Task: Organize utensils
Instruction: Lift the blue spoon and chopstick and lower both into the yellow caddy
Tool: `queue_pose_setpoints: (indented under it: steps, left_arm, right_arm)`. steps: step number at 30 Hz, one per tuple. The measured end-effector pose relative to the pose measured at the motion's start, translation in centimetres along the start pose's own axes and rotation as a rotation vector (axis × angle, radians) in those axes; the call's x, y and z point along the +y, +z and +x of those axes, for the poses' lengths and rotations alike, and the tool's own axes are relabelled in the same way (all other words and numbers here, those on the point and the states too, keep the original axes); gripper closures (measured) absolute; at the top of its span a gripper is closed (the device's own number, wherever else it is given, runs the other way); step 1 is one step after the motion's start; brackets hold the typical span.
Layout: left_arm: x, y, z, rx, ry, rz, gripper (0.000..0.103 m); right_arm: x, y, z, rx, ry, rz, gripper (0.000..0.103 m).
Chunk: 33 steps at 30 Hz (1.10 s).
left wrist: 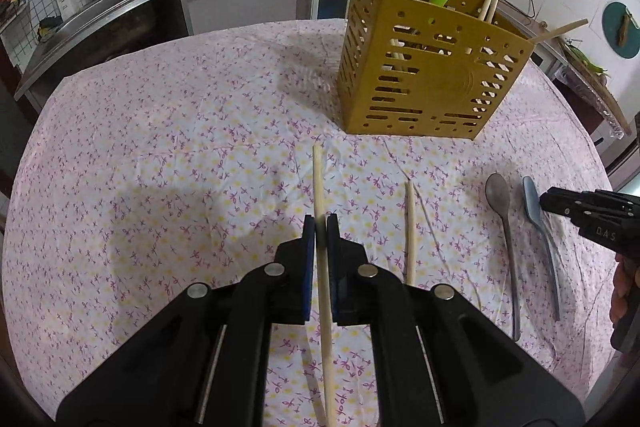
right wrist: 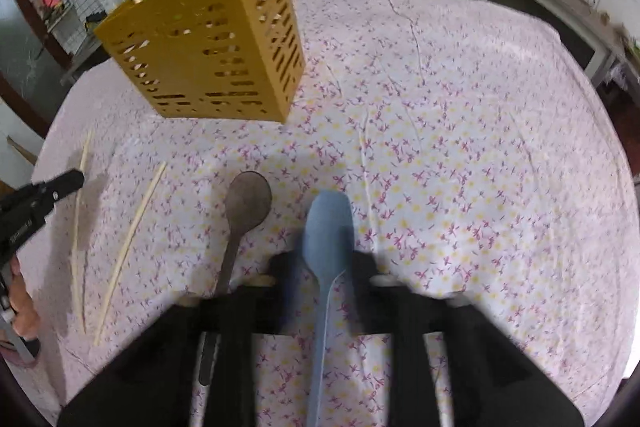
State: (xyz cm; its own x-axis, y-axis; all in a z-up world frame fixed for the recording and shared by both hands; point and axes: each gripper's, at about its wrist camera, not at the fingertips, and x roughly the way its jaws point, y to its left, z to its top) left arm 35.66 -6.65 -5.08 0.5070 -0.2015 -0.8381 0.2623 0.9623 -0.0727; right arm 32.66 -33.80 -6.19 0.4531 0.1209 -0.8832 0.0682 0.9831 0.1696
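Left tool clamped; right tool parted.

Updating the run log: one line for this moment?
left gripper: shut on chopstick | right gripper: open around blue spoon | holder: upright

Each black claw has blue-padded fingers, round silver pivot screws and pale lettering on its side.

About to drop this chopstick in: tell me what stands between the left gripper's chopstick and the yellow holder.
Nothing visible does. The left gripper is shut on the chopstick, and only bare floral tablecloth lies between it and the yellow utensil holder. The loose chopstick and both spoons lie off to the right.
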Motion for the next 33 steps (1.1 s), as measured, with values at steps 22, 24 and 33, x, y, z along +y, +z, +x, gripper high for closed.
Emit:
queue_pose_setpoints:
  steps: [22, 24, 33]
  left_arm:
    - [-0.2, 0.2, -0.1, 0.004, 0.005, 0.004, 0.098]
    - [-0.1, 0.2, -0.4, -0.004, -0.001, 0.003, 0.099]
    - [-0.3, 0.9, -3.1, -0.086, -0.015, -0.008, 0.099]
  right_arm:
    - [1.7, 0.8, 3.0, 0.100, -0.121, -0.037, 0.070]
    - [1.6, 0.6, 2.5, 0.080, -0.122, -0.037, 0.070]
    - [2.2, -0.4, -3.0, -0.123, -0.021, 0.001, 0.070]
